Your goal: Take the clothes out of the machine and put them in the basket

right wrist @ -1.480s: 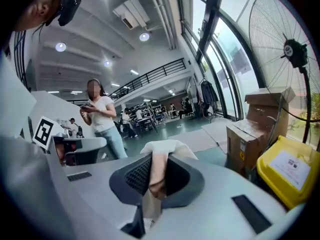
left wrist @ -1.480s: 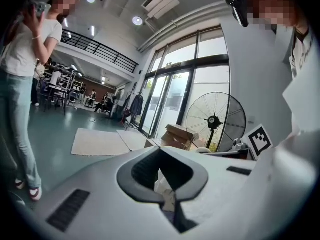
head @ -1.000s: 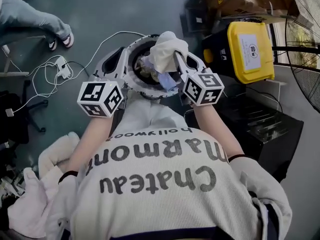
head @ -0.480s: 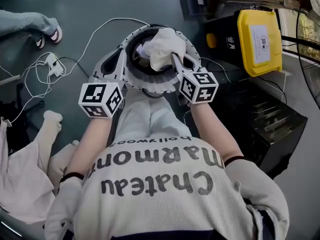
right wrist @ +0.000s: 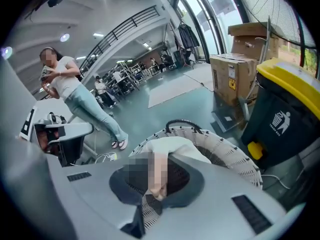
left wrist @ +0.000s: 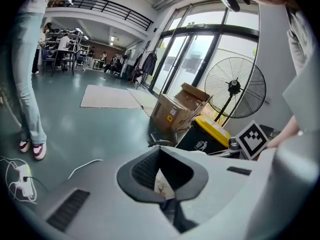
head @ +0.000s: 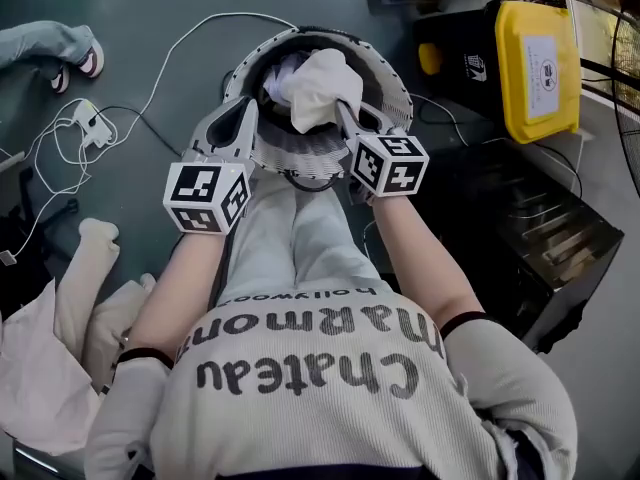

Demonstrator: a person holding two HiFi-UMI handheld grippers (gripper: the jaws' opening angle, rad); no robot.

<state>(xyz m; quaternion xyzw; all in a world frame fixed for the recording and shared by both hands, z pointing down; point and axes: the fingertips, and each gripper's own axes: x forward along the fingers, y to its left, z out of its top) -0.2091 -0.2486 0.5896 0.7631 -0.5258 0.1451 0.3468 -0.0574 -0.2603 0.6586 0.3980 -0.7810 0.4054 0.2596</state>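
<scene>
A round white wicker basket [head: 392, 86] stands on the floor in front of the person's knees, with several garments inside. My right gripper [head: 340, 110] is shut on a white cloth [head: 320, 83] that bunches over the basket's middle. In the right gripper view the white cloth [right wrist: 176, 147] runs from the right gripper [right wrist: 154, 198] out over the basket [right wrist: 235, 155]. My left gripper [head: 251, 106] hangs at the basket's left rim with its jaws together. In the left gripper view a pale strip shows in the gap behind the left gripper [left wrist: 165, 200]; I cannot tell whether it is pinched.
A black bin with a yellow lid [head: 538, 60] stands right of the basket, and a black rack [head: 545, 236] nearer me. White cables and a power strip [head: 88, 120] lie at left. Pale clothes [head: 55, 353] are piled at lower left. Another person's shoe [head: 88, 60] shows at upper left.
Both grippers have sunk toward the basket. The white cloth in the right gripper has come down from above the rim and now rests among the clothes inside.
</scene>
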